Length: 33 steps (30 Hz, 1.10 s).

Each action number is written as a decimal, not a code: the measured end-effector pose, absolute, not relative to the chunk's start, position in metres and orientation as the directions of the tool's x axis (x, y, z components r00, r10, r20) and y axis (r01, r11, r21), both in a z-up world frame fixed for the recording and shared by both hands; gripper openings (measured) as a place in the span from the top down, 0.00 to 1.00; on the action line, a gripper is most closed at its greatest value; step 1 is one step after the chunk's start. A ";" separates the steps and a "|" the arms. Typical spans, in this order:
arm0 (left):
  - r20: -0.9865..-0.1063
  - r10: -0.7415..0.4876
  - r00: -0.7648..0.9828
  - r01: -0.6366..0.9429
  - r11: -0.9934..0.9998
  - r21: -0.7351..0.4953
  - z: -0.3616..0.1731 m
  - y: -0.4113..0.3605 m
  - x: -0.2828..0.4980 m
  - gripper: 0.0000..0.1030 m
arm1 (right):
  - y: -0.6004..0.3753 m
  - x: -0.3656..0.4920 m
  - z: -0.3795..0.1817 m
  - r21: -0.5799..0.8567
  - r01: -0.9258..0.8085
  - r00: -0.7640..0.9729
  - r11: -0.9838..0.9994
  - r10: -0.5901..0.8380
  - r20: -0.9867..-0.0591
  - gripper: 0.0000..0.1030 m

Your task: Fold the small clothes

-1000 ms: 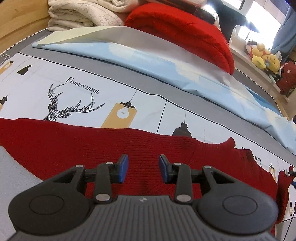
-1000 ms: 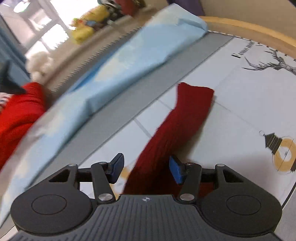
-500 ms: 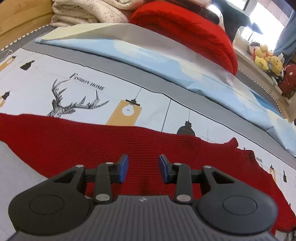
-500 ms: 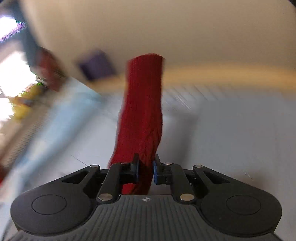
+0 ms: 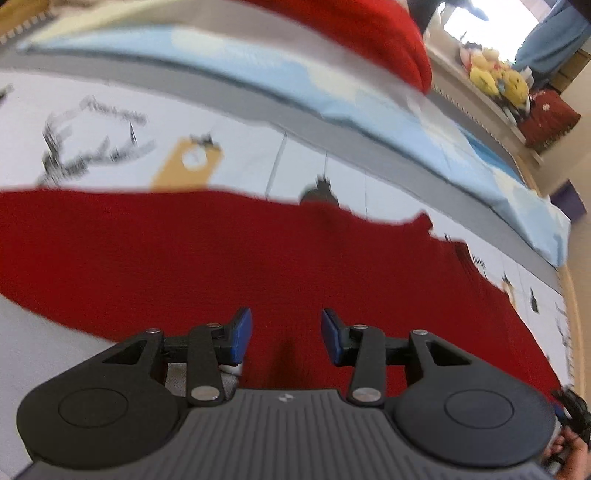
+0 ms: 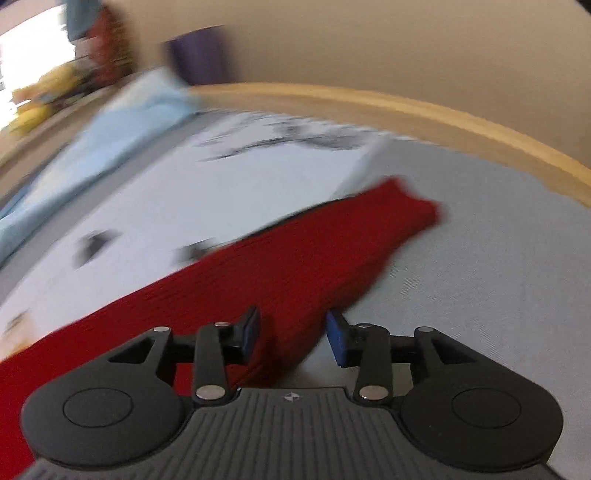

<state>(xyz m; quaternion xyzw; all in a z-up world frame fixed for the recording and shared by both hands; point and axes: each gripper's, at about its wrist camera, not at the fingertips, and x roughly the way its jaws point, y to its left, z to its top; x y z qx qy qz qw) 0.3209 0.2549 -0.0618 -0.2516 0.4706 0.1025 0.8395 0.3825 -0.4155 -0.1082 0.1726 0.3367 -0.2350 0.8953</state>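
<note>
On the bed, in my left wrist view, my left gripper (image 5: 285,338) points down over a red knit sweater (image 5: 258,266) that lies spread flat across the printed bedsheet (image 5: 240,147). Its 2 blue pads (image 5: 241,334) stand apart with red knit showing in the gap, and neither pad presses on the cloth; the jaws are opening. Beyond the sweater the sheet shows a blurred deer drawing (image 5: 88,140) and a yellow lamp print (image 5: 188,162). Farther back lie a pale blue quilt (image 5: 369,107) and a red pillow (image 5: 373,33), with yellow plush toys (image 5: 495,74) on a ledge near the window. At the lower right corner, a hand (image 5: 569,454) shows at the frame's edge. In my right wrist view, which is heavily blurred, my right gripper (image 6: 293,338) sits over the sweater's sleeve (image 6: 332,251), which runs from the lower left up to a cuff lying on the grey part of the bed (image 6: 480,277). The sleeve's edge passes between the 2 pads (image 6: 337,341), but they do not clamp it; the jaws are opening. The wooden bed frame (image 6: 443,110) curves behind, and the pale blue quilt (image 6: 122,122) lies at the upper left.
</note>
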 end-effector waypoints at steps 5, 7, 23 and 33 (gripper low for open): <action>-0.870 -0.102 0.483 -0.445 0.827 -0.344 -0.083 0.264 0.313 0.55 | -0.339 0.374 -0.092 0.264 0.210 0.755 0.941 0.015 -0.656 0.57; -0.884 -0.105 0.456 -0.465 0.819 -0.337 -0.093 0.268 0.310 0.55 | -0.315 0.370 -0.090 0.281 0.105 0.740 0.954 0.114 -0.663 0.57; -0.849 -0.011 0.528 -0.346 0.911 -0.227 -0.097 0.248 0.294 0.91 | -0.301 0.371 -0.120 0.174 0.036 0.585 0.984 0.120 -0.802 0.76; -0.903 0.008 0.429 -0.152 0.986 -0.063 -0.113 0.195 0.284 0.72 | -0.293 0.345 -0.112 -0.032 -0.040 0.589 0.999 -0.002 -0.808 0.54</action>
